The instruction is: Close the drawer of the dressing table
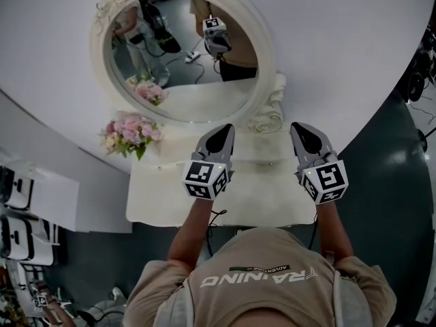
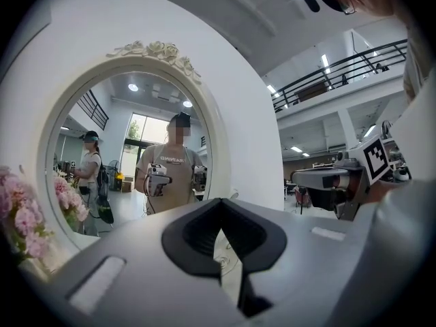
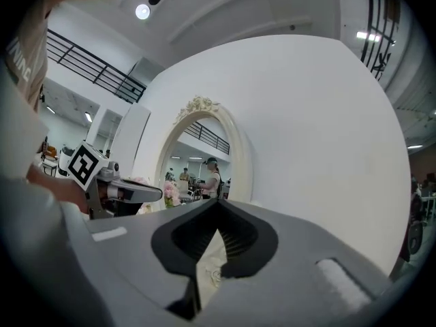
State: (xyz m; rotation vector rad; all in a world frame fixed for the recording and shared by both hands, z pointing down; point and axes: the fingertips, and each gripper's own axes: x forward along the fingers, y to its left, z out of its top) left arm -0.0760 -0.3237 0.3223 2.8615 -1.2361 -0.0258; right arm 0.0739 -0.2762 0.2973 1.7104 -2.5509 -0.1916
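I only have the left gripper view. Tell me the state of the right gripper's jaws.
Observer: The right gripper has its jaws together, with nothing between them.
Operator: Place both grippers for me.
Observer: In the head view the left gripper and the right one are held side by side over the dressing table, pointing toward the mirror.
Operator: Report the drawer.
Observer: The head view shows the dressing table only from above; no drawer front shows anywhere, so open or closed cannot be told.
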